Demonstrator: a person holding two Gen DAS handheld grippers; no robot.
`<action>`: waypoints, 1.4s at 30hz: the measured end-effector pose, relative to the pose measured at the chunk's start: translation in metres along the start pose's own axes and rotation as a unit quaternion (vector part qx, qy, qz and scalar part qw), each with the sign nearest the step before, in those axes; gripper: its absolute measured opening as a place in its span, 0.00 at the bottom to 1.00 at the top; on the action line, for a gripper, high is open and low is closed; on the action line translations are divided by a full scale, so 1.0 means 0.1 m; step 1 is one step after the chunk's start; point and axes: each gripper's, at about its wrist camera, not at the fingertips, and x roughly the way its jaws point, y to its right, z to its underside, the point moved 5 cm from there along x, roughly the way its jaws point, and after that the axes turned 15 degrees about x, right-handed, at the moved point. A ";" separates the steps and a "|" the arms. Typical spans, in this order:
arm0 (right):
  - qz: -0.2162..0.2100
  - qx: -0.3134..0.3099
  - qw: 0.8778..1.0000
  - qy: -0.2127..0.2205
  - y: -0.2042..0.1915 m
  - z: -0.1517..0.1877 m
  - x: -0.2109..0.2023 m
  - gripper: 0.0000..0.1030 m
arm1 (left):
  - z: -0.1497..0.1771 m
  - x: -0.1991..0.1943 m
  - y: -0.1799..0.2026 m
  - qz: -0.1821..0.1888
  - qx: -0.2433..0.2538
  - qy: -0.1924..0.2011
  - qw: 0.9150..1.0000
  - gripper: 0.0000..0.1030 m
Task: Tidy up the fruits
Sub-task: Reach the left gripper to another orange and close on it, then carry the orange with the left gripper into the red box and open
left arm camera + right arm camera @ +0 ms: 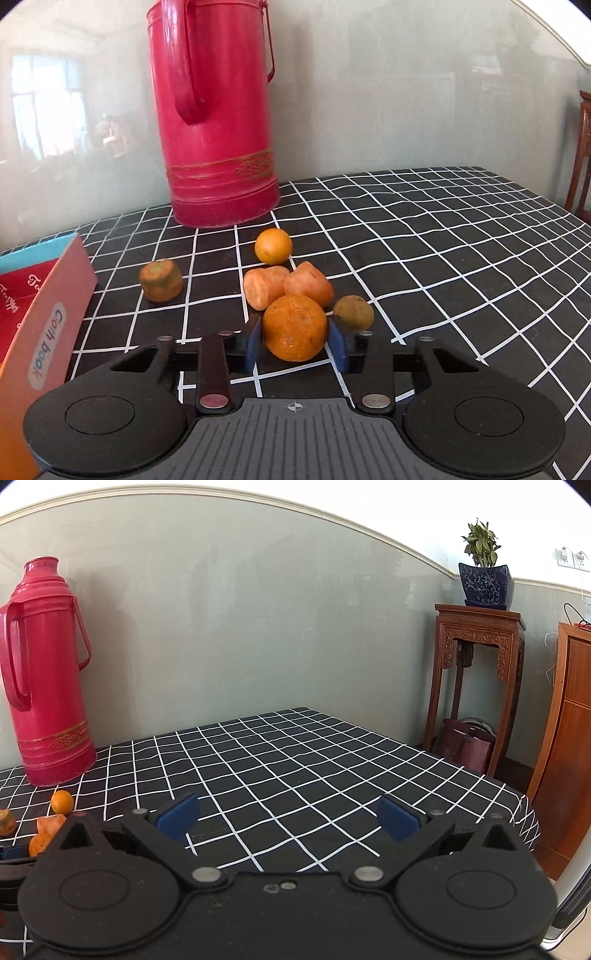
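Left gripper (295,341) clamped on big orange (294,328), lower centre of left view, on checkered surface (443,258). Other fruits cluster just behind it. Right gripper (288,818) wide, nothing between fingers, over bare cloth.

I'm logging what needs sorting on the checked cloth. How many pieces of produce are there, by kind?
Round citrus fruits: 3 (large orange between the left gripper pads, small orange, dull greenish one)
Carrot chunks: 3 ()
Total: 6
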 end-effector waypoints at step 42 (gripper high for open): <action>-0.142 -0.091 0.982 -0.086 -1.26 0.60 -0.20 0.94 | 1.03 -0.97 -1.89 -0.229 -0.160 -0.073 0.957 0.40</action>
